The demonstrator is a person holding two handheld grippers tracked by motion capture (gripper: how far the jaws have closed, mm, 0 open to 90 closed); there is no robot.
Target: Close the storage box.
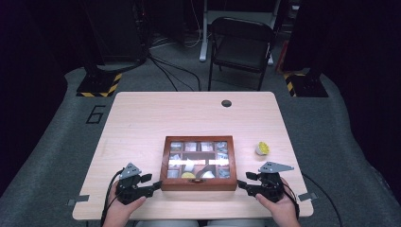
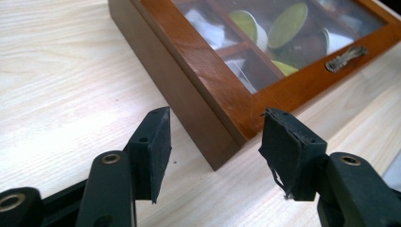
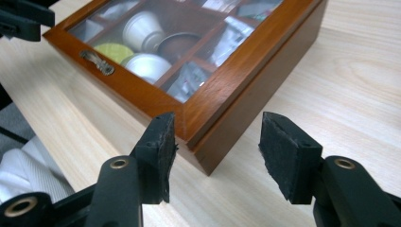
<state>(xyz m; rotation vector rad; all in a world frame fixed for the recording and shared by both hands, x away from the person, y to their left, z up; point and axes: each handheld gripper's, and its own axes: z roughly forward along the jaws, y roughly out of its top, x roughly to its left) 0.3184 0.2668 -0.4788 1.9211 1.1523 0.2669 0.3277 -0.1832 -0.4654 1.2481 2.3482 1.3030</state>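
Two grippers at the near corners of a closed wooden box.
The left gripper (image 1: pixel 152 183) and right gripper (image 1: pixel 245 182) point inward, jaws apart and holding nothing, each just off a near corner of the box (image 1: pixel 198 185); bare table (image 1: pixel 156 113) lies beyond, a yellow-topped capsule (image 1: pixel 262 148) to its right.

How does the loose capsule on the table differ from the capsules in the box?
The loose capsule stands alone on the bare table, right of the box; the boxed capsules sit in compartments under the closed glass lid. The loose one stands upright with its yellow top up; the boxed ones lie tipped on their sides. Both kinds are small white cups, some with yellow tops.
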